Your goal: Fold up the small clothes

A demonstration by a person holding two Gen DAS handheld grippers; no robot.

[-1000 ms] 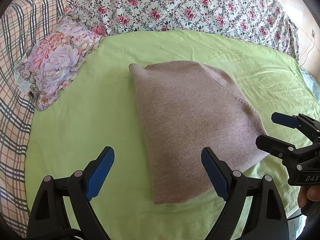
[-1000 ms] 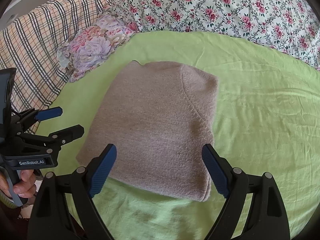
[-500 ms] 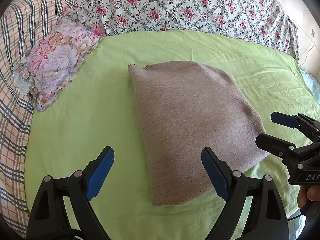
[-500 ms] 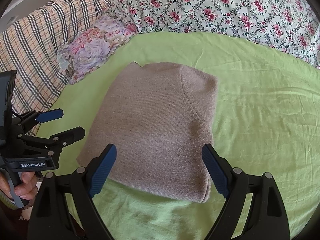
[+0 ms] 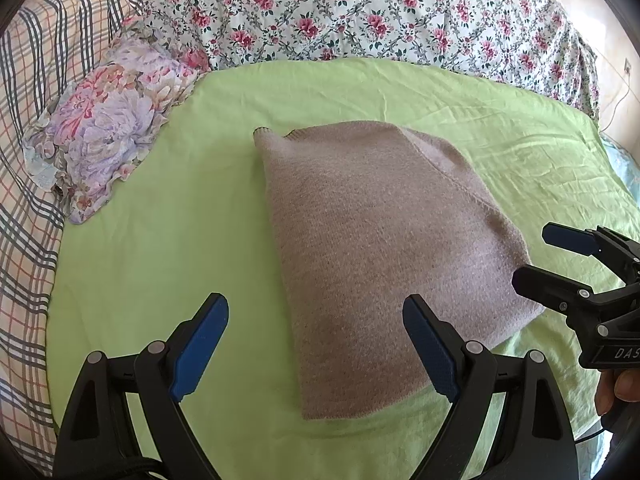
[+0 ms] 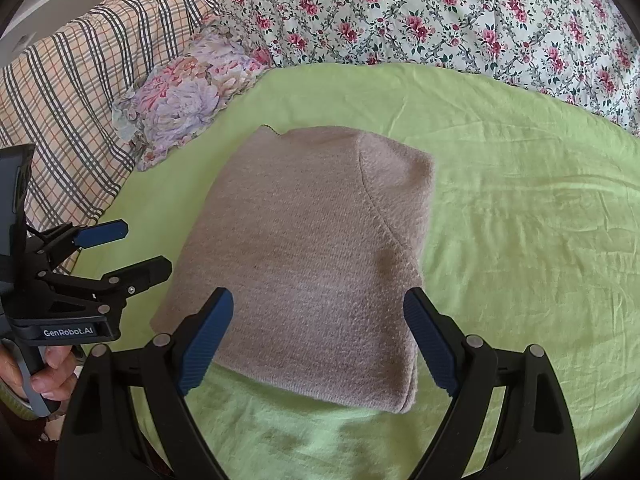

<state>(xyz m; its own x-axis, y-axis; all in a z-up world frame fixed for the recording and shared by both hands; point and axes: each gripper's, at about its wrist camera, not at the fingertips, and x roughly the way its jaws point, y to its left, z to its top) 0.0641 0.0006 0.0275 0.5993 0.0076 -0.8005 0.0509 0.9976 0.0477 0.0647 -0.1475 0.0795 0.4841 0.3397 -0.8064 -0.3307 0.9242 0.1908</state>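
No visible change from the earlier frames: both grippers sit where they were, the garment hasn't shifted, and the jaw gaps look the same.

Left gripper (image 5: pixel 316 332): jaws spread wide, nothing between the pads. In the left wrist view the folded beige knit garment (image 5: pixel 376 248) fills the centre of the frame. Its lower left edge runs down between the two blue pads. The right pad overlaps the fabric in the picture; contact can't be confirmed (looks like it hovers above). The left pad is over bare green sheet (image 5: pixel 160 240).

Right gripper (image 6: pixel 320 332): also wide open, empty. In the right wrist view the garment (image 6: pixel 312 248) is at centre frame, its near hem lying across the gap between the pads at lower centre, with the folded edge down the right side. The pads appear above the cloth, not pinching it.

Each gripper shows in the other's view: the right one at the right edge of the left view (image 5: pixel 548 256), the left one at the left edge of the right view (image 6: pixel 132 248), both clear of the garment, both gaping.

No containers in view. Surroundings: floral quilt (image 5: pixel 360 12) across the top, plaid blanket (image 5: pixel 28 120) at the left, floral pillow (image 5: pixel 108 120) at the upper left, beside the sheet.
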